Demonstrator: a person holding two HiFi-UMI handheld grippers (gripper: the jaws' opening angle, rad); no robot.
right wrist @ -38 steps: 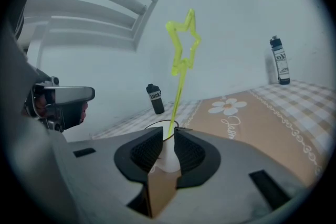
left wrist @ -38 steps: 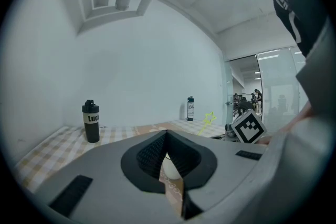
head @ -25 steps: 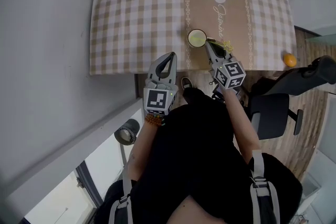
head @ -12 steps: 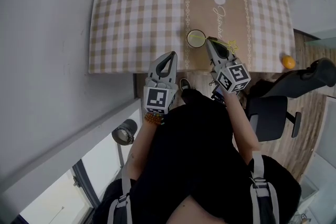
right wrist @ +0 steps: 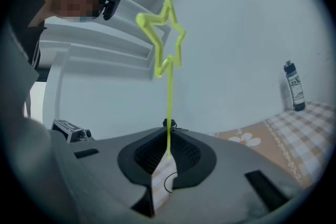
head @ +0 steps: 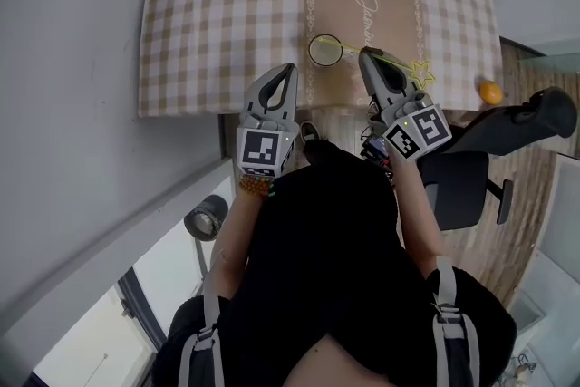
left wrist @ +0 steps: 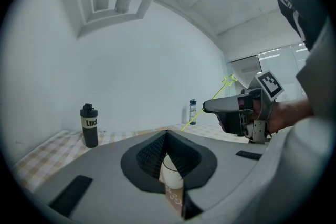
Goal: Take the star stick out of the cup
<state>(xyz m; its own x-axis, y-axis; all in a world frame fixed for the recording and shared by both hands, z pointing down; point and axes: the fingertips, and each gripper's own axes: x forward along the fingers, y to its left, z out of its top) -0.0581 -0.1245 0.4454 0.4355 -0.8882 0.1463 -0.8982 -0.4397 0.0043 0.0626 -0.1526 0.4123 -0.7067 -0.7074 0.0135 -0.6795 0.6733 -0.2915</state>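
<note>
Star stick (right wrist: 169, 92): sits pinched partway along its shaft in the right gripper (head: 366, 53), closed narrow on it, just right of centre in the head view. Runs slantwise there, star end at lower right above the gripper body, thin tail reaching up-left to the right rim of the cup (head: 311, 52); maybe inside the cup, maybe just over it, impossible to tell. Points star-up toward top centre in the right gripper view. Lies with its long axis roughly along the line from cup to gripper, so probably calls for a draw along the shaft, up and toward lower right. Cup on the checked cloth (head: 227, 32), up-right of the left gripper (head: 290, 68), closed on nothing, near yet idle.
</note>
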